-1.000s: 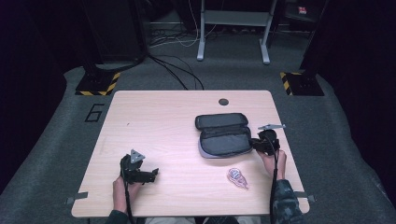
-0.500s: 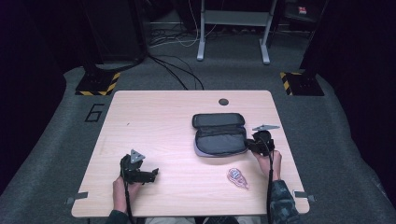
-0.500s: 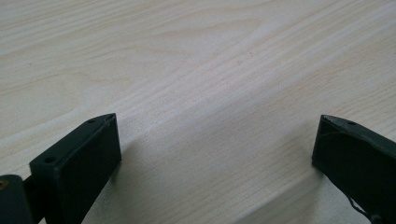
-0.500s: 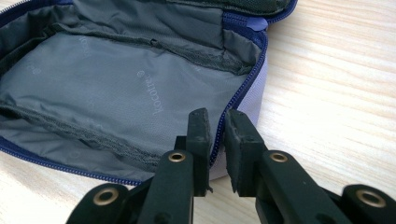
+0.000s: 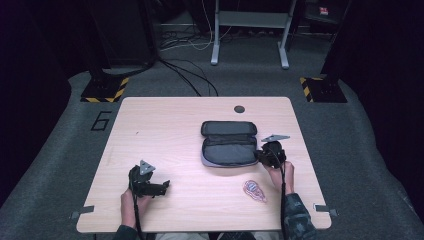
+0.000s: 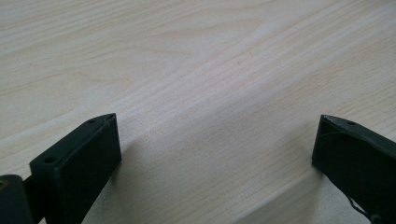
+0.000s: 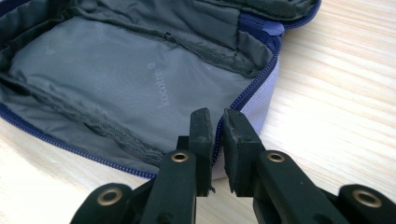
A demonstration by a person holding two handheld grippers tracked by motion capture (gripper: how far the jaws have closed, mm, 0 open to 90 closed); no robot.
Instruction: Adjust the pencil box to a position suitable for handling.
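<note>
Pouch [image 5: 229, 144] lies unzipped and spread flat on the counter [image 5: 165, 125], right of centre; grey lining printed "kocotree", blue zipper. Right gripper [image 7: 215, 122] jaws clamped on the pouch's near rim at the zipper edge. Left gripper [image 6: 215, 140] jaws wide apart over bare wood, nothing between them. "6" marked on the floor [image 5: 101, 120] left of the counter.

The high view looks down from far up on the whole bench [image 5: 175, 125], while both gripper views sit very close to its wood, the right one by the open pouch [image 7: 116, 74].
</note>
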